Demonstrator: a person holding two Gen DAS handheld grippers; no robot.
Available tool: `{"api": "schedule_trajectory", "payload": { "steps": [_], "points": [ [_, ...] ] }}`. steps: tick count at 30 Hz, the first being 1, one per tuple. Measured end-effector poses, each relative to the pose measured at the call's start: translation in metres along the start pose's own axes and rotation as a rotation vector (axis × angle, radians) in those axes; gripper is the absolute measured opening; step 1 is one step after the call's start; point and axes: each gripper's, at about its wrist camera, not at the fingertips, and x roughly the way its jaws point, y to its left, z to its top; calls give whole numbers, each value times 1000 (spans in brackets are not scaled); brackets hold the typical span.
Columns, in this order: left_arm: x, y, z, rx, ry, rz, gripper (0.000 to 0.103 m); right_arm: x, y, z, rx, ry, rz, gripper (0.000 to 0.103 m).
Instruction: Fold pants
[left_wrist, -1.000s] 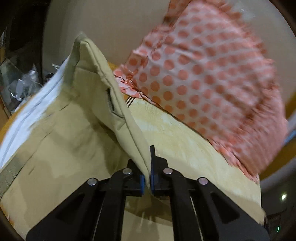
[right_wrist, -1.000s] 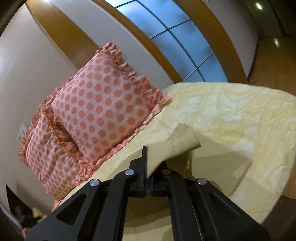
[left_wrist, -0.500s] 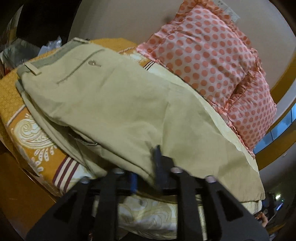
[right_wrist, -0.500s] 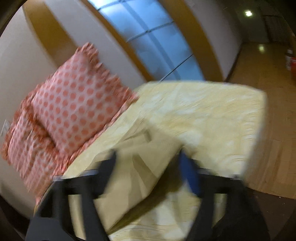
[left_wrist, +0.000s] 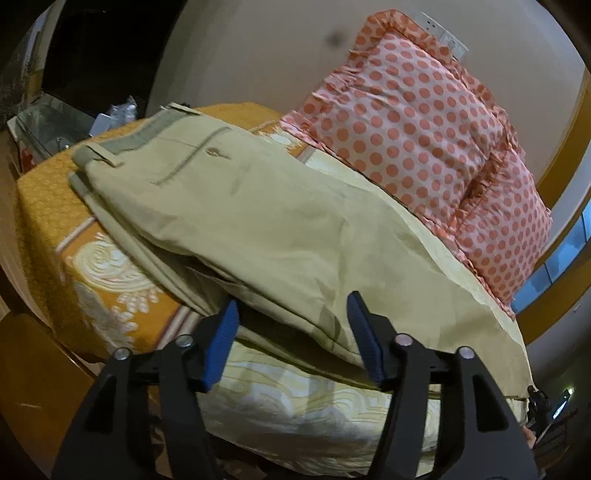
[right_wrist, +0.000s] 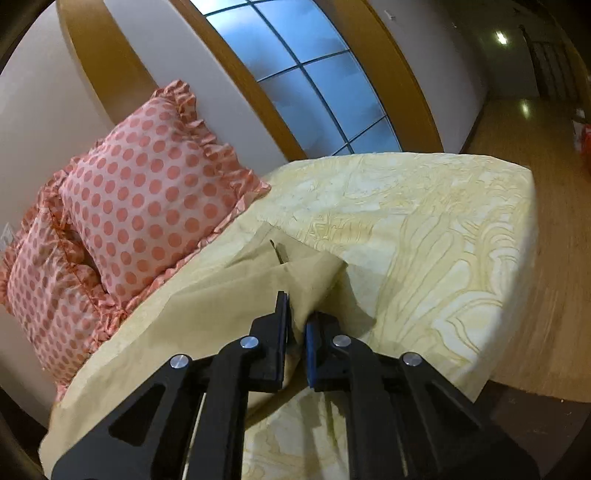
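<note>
Khaki pants (left_wrist: 258, 221) lie on the bed, folded lengthwise, waistband with back pocket at the far left. My left gripper (left_wrist: 291, 325) is open, its blue pads on either side of the pants' near edge, holding nothing. In the right wrist view the leg end of the pants (right_wrist: 236, 299) lies on the yellow bedspread. My right gripper (right_wrist: 295, 314) is shut on the pants near the cuffs, with fabric pinched between the pads.
Two pink polka-dot pillows (left_wrist: 424, 133) lean on the wall behind the pants and show in the right wrist view (right_wrist: 147, 206). The bed's orange patterned cover (left_wrist: 103, 273) drops off at the near edge. The wooden floor (right_wrist: 535, 258) lies to the right of the bed.
My left gripper has let go of the pants and opened; the pants now lie flat on the bed. My right gripper opened half a second ago and is now closed on the leg end.
</note>
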Motion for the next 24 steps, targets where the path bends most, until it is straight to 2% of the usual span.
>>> {"api": "schedule_trajectory", "payload": {
  "steps": [1, 5, 6, 7, 9, 11, 15, 19, 21, 22, 24],
  "points": [
    [-2, 2, 1, -3, -6, 11, 63, 7, -1, 1, 8, 35, -2, 7],
    [-9, 22, 4, -33, -28, 43, 65, 11, 0, 7, 41, 67, 4, 13],
    [-11, 27, 4, -43, -35, 46, 66, 13, 3, 7, 17, 72, 0, 12],
    [-14, 35, 5, -59, -45, 54, 67, 14, 6, 7, -1, 72, 5, 6],
    [-16, 46, 7, -82, -50, 67, 67, 11, 18, 10, -18, 64, 39, 4],
    [-18, 58, 8, -109, -59, 55, 68, 1, 41, 14, -37, 46, 113, 4],
    [-21, 69, 11, -144, -74, 13, 71, -26, 142, 12, -190, 40, 349, 4],
    [-23, 70, 15, -143, -88, -1, 75, -47, 266, -29, -361, 126, 645, 4],
    [-25, 70, 17, -145, -100, 0, 79, -54, 331, -72, -441, 234, 810, 3],
    [-27, 71, 19, -152, -108, -1, 79, -55, 365, -104, -486, 317, 891, 3],
    [-27, 72, 23, -158, -118, -1, 82, -57, 407, -154, -566, 438, 969, 3]
  ]
}}
